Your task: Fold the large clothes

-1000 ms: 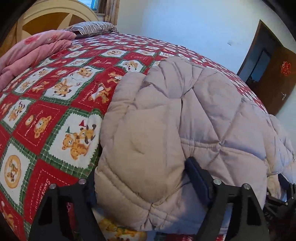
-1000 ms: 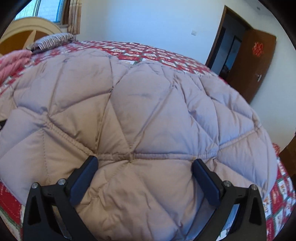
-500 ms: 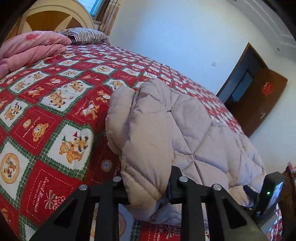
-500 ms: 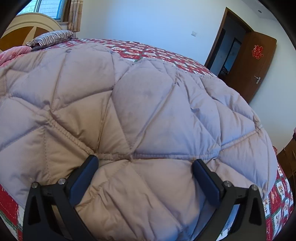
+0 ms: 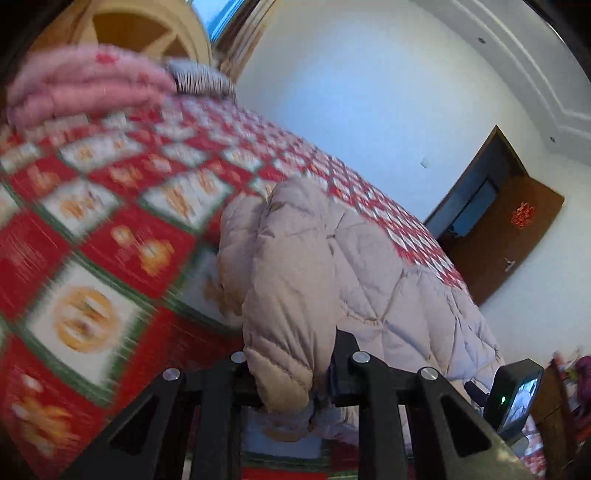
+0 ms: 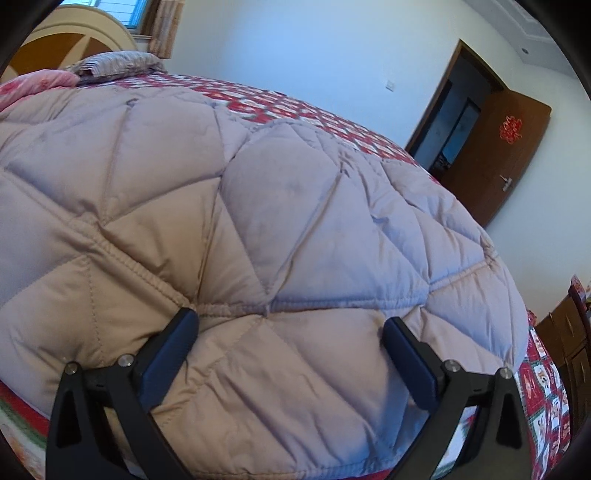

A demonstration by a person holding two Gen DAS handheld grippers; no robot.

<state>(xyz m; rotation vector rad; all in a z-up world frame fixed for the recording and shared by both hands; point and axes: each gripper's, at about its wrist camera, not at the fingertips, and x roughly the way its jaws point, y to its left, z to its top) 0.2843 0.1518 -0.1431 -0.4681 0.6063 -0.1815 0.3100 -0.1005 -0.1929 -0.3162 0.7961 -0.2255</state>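
1. A bed (image 5: 110, 229) covered by a red, green and white checked bedspread with bear motifs is seen across both views; it is heavily motion-blurred in the left wrist view.
2. A quilted beige down coat (image 6: 258, 221) is laid on the bedspread. Most of the right wrist view is filled by it; in the left wrist view (image 5: 332, 266) it is spread from centre toward 4 o'clock.
3. A brown wooden door (image 6: 498, 155) with a red ornament is seen open at 2 o'clock of the right wrist view, against a white wall (image 6: 295, 48).
4. A curved wooden headboard (image 5: 140, 33) is seen at 11 o'clock of the left wrist view, with a folded pink blanket (image 5: 85, 85) just below it and a striped pillow (image 5: 203, 79) beside that.
5. The left gripper (image 5: 291, 363) is seen at 6 o'clock of its view, fingers drawn narrow and clamped on a bunched fold at the coat's edge.
6. The right gripper (image 6: 291, 336) is seen at 6 o'clock of its view, fingers spread wide, with the coat's puffed surface bulging between them; both pads are touching the fabric, nothing is pinched.
7. The right gripper's rear unit with a small screen (image 5: 517, 398) is seen at 4 o'clock of the left wrist view.
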